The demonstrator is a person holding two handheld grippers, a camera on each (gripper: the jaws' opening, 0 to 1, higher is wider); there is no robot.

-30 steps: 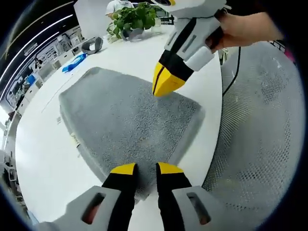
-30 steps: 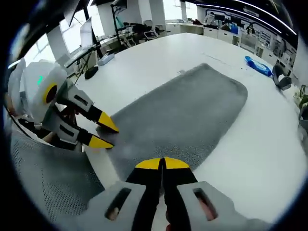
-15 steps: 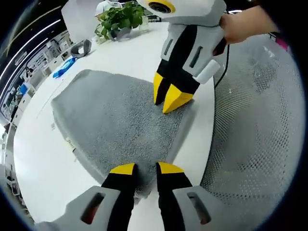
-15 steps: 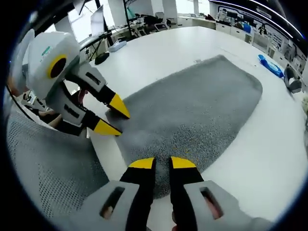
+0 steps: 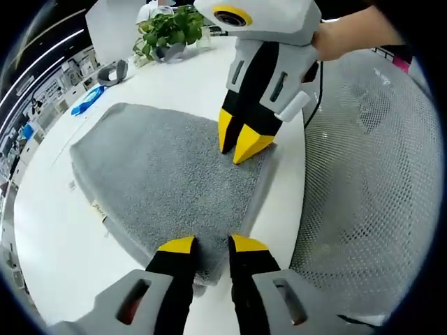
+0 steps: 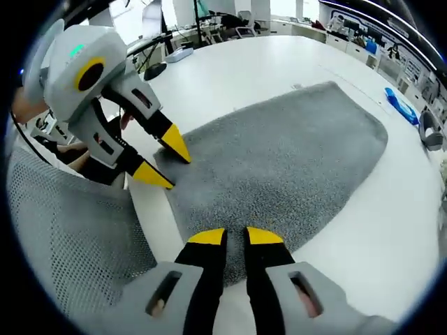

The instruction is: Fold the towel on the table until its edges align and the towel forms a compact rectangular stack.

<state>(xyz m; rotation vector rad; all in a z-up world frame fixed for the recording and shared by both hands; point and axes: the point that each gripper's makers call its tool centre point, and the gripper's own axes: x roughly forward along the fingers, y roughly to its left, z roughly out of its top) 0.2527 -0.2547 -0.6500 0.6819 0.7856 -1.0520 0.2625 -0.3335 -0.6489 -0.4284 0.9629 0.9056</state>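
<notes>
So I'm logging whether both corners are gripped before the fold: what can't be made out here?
- Left gripper view: the left hand-held gripper covers the gray towel's near edge, so whether cloth is caught is unclear.
- Right gripper view: the right hand-held gripper hides its corner likewise.
- Left gripper view: the blue item is too small to identify.
</notes>
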